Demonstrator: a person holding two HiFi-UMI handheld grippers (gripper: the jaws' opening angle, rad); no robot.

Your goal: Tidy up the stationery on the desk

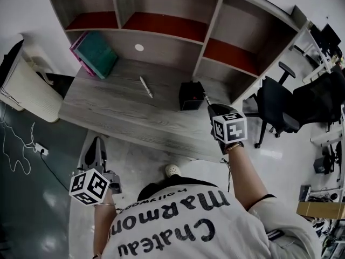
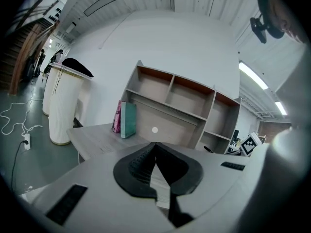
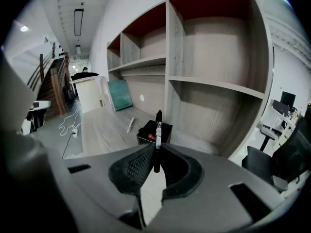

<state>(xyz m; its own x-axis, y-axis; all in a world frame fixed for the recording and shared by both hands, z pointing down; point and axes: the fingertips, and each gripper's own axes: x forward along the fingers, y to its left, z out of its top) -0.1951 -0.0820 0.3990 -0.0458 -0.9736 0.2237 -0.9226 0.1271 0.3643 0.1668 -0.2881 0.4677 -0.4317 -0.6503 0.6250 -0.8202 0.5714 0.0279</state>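
Observation:
My right gripper (image 1: pixel 209 104) (image 3: pixel 156 145) is shut on a black marker (image 3: pixel 157 130) that stands up between its jaws. It hovers just right of and above a black pen box (image 1: pixel 191 95) (image 3: pixel 154 132) on the grey desk (image 1: pixel 118 109). Something red shows inside the box. A white pen (image 1: pixel 146 87) (image 3: pixel 129 125) lies loose on the desk to the left of the box. My left gripper (image 1: pixel 97 143) (image 2: pixel 155 145) is low at the left, off the desk's front edge, its jaws shut with nothing between them.
Teal and pink books (image 1: pixel 96 53) (image 2: pixel 125 119) lean at the desk's back left under a shelf unit (image 1: pixel 161 23). A black office chair (image 1: pixel 277 109) stands to the right. A white cylinder (image 2: pixel 63 106) and floor cables (image 1: pixel 21 144) are on the left.

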